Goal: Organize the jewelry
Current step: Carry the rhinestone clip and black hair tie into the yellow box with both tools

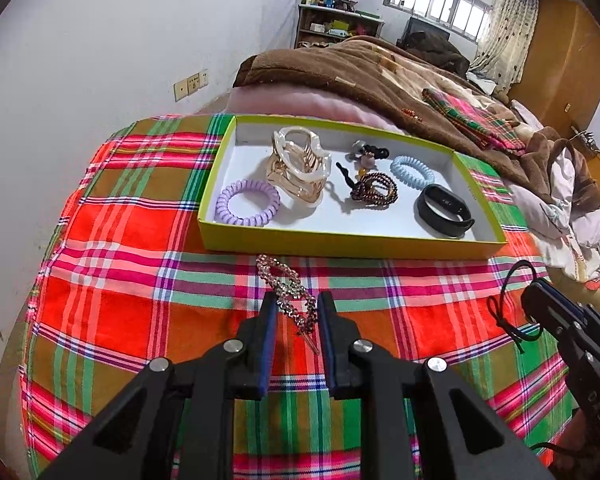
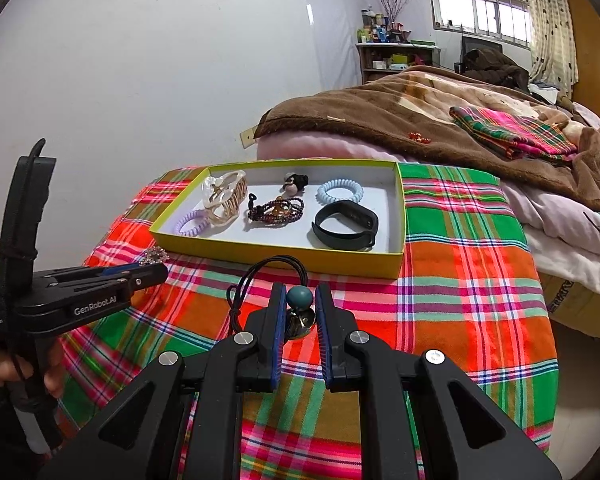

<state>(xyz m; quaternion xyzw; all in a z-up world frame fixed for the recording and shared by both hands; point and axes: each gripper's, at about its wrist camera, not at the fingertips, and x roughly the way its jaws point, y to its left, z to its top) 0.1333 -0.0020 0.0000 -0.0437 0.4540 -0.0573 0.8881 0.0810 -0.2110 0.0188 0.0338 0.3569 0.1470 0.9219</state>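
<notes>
The plaid-covered desk [image 1: 140, 320] is carrying a yellow-green tray [image 1: 340, 246] already holding a clear claw clip [image 1: 300, 168], black fitness band [image 1: 444, 210], purple coil tie [image 1: 247, 202], blue coil tie [image 1: 412, 170] and beaded bracelet [image 1: 374, 188]. Two pieces are lying outside, just in front of the tray. The left claw [image 1: 296, 304] is sitting partly open around the rhinestone hair clip [image 1: 286, 284], pads not visibly pressing it. The right claw [image 2: 298, 300] is partly open around the teal bead [image 2: 299, 298] of a black-corded pendant [image 2: 276, 276], contact unclear. To do it well: closing squarely on the clip's midsection, lifting clear of the rim, dropping into bare tray floor; watching the cord for snagging.
</notes>
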